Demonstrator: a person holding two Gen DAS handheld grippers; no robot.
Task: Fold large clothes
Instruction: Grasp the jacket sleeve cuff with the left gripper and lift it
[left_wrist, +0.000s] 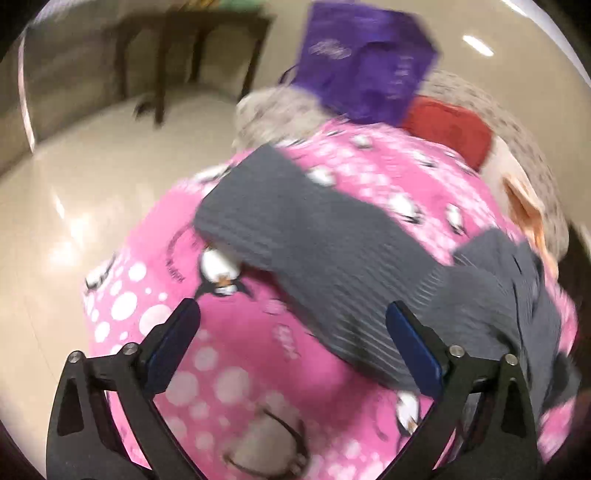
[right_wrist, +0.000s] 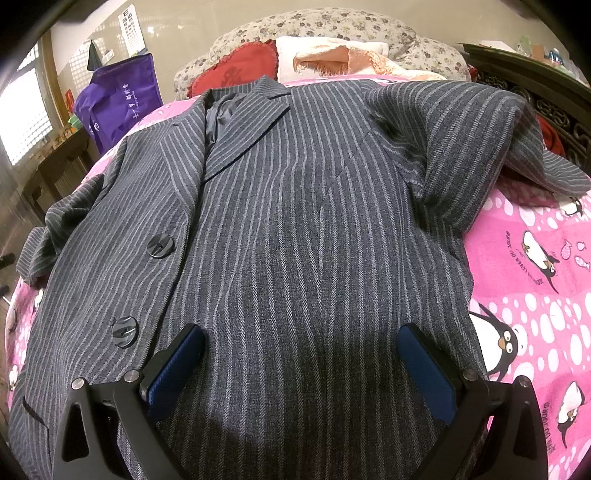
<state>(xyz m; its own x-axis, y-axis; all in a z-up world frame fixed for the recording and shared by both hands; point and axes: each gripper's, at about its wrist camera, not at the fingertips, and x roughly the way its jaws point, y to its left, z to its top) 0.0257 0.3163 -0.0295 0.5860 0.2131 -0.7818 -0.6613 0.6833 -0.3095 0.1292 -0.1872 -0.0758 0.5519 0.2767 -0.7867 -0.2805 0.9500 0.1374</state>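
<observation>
A grey pinstriped jacket (right_wrist: 295, 206) lies spread front-up on a pink penguin-print bedspread (right_wrist: 532, 280), collar toward the pillows, two dark buttons on its left front. Its right sleeve is bent across the far right edge of the bed. My right gripper (right_wrist: 301, 343) hovers open over the jacket's lower middle, with nothing between its fingers. The left wrist view is blurred: one grey sleeve (left_wrist: 317, 236) of the jacket lies stretched over the bedspread (left_wrist: 236, 354). My left gripper (left_wrist: 293, 317) is open just short of that sleeve, its right finger over the cloth's edge.
At the head of the bed lie a floral pillow (right_wrist: 332, 26), a red cushion (right_wrist: 236, 70) and a peach towel (right_wrist: 332, 55). A purple bag (right_wrist: 122, 96) stands at the left bedside. Dark carved furniture (right_wrist: 546, 99) borders the right. A dark table (left_wrist: 192, 48) stands on the tiled floor.
</observation>
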